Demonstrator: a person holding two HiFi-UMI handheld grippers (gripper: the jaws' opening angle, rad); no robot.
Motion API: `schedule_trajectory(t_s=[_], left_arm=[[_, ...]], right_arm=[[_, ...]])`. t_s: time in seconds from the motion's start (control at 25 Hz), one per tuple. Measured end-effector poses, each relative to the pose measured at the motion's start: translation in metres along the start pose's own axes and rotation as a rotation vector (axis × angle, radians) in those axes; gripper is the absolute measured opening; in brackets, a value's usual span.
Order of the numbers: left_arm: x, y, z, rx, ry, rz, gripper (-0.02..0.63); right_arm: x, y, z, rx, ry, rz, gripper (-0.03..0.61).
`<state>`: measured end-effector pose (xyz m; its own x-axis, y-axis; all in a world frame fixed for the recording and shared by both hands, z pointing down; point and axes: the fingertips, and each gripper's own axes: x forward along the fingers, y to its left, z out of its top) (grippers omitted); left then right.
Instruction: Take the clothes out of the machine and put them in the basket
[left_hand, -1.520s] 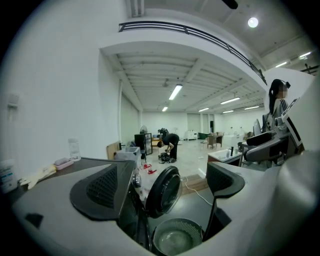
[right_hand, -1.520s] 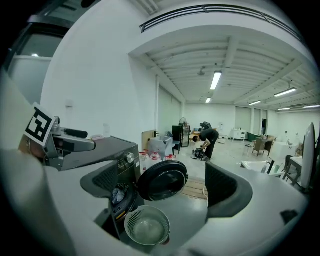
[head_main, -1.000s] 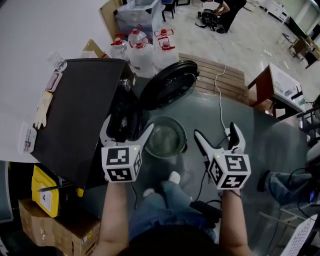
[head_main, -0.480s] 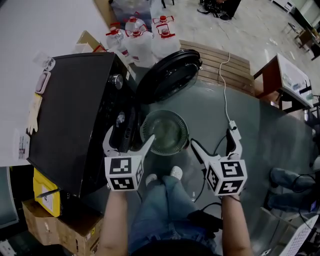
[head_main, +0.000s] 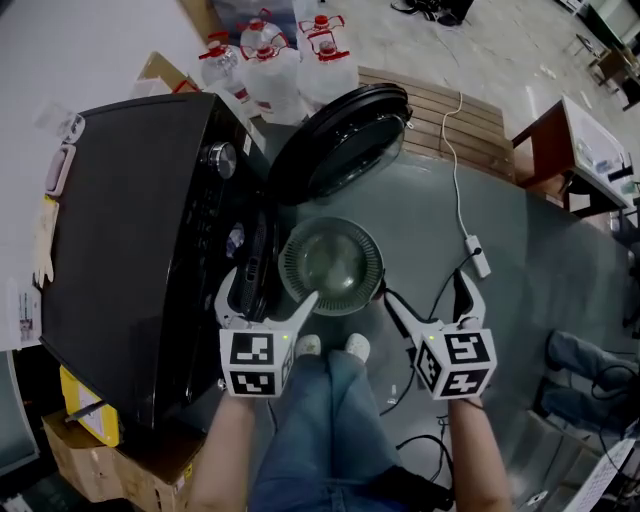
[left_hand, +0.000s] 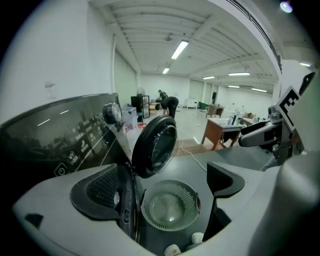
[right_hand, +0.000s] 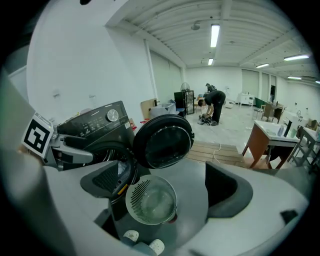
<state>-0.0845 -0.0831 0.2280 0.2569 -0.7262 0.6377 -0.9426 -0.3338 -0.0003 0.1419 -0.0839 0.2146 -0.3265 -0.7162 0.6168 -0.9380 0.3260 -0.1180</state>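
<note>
We see the black front-loading washing machine (head_main: 130, 230) with its round glass door (head_main: 340, 150) swung wide open. The round pale-green slotted plastic basket (head_main: 331, 266) stands upright and empty on the grey floor (head_main: 420, 210), just beside the drum mouth. There a pale patch (head_main: 235, 240), perhaps cloth, shows.

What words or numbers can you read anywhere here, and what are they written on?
Nothing here reads clearly.
On the washing machine control panel: white print, too blurred to read.
On the yellow box: a label, too small to read.
On the left gripper and right gripper cubes: square black-and-white patterns, not words.
</note>
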Motion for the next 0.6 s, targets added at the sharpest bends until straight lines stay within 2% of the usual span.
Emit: schedule_trajectory(t_s=[0.12, 0.32, 0.6], left_arm=[[0.021, 0.0, -0.014, 0.023, 0.008, -0.018, 0.555], [0.054, 0.004, -0.041, 0.015, 0.018, -0.035, 0.555], [0.091, 0.022, -0.09, -0.007, 0.037, -0.012, 0.555]], right_arm=[[0.02, 0.003, -0.013, 0.005, 0.002, 0.003, 0.528], [0.054, 0.004, -0.041, 0.011, 0.018, -0.003, 0.526], [0.092, 0.008, -0.089, -0.001, 0.053, -0.021, 0.526]])
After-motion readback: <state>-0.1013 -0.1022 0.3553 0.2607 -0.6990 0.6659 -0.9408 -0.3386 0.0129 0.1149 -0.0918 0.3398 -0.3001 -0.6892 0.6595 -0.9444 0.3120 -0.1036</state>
